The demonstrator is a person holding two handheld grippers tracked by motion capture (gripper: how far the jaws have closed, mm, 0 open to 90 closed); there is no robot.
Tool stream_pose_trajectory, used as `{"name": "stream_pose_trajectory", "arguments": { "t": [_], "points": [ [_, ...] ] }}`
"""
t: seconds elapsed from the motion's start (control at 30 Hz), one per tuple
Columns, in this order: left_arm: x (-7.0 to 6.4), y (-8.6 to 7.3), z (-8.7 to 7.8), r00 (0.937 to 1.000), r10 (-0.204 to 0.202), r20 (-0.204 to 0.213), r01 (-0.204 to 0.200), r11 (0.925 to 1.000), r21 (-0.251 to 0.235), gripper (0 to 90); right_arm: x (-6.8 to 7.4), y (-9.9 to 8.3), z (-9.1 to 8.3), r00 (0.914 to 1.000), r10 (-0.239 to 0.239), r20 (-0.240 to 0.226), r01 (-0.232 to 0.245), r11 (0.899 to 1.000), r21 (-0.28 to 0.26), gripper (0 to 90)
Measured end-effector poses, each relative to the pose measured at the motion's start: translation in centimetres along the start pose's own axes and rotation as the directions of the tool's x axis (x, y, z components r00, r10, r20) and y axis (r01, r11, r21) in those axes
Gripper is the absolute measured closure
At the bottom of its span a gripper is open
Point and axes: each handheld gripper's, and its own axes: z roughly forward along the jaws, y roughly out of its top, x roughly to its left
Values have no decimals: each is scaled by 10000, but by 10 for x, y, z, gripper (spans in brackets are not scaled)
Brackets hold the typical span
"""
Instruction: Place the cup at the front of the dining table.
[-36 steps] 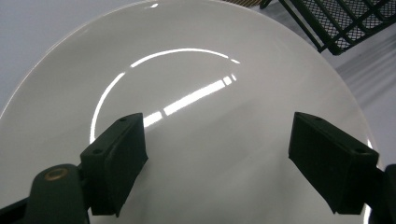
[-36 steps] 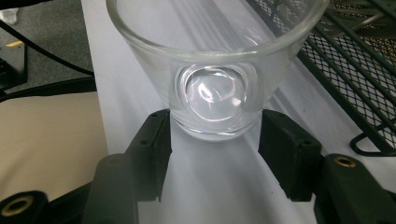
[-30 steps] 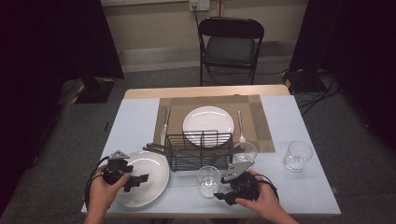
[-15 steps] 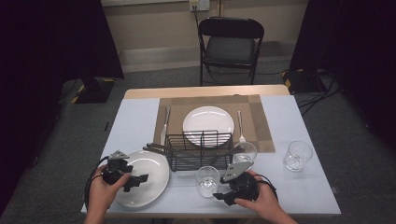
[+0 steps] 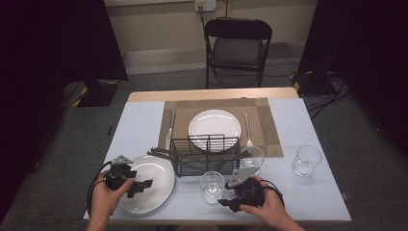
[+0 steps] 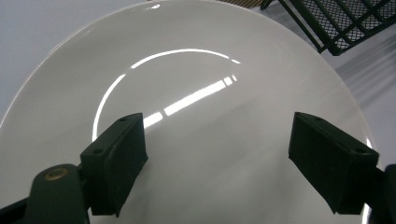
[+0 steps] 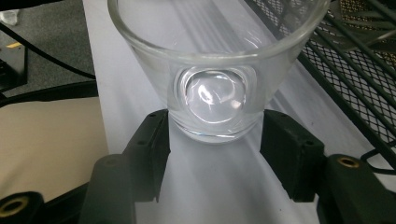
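Dim room, white worktop [image 5: 144, 126] with a wire rack [image 5: 206, 153] mid-table. Right hand-held gripper [image 7: 214, 135] sits spread around the base of the glass [image 5: 212, 186] just in front of the rack, not pinching yet (next job: squeeze, I'd guess). Left hand-held gripper [image 6: 215, 154] hangs spread over the near plate [image 5: 153, 183], left of the rack.

Table [image 5: 144, 120]: placemat [image 5: 262, 113], rack [image 5: 206, 154], near plate [image 5: 154, 185], 3 glasses [image 5: 212, 185].

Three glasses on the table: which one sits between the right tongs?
The glass nearest the table's front edge, just in front of the wire rack. The right tongs flank its base; the other two glasses stand farther right.
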Motion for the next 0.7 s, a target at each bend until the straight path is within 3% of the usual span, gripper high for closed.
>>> {"name": "stream_pose_trajectory", "arguments": {
  "t": [0.7],
  "points": [
    [0,0,0,10000,-19,16,19,10000,-29,188,2,4,4,10000,-73,-36,73,10000,-28,426]
  ]
}}
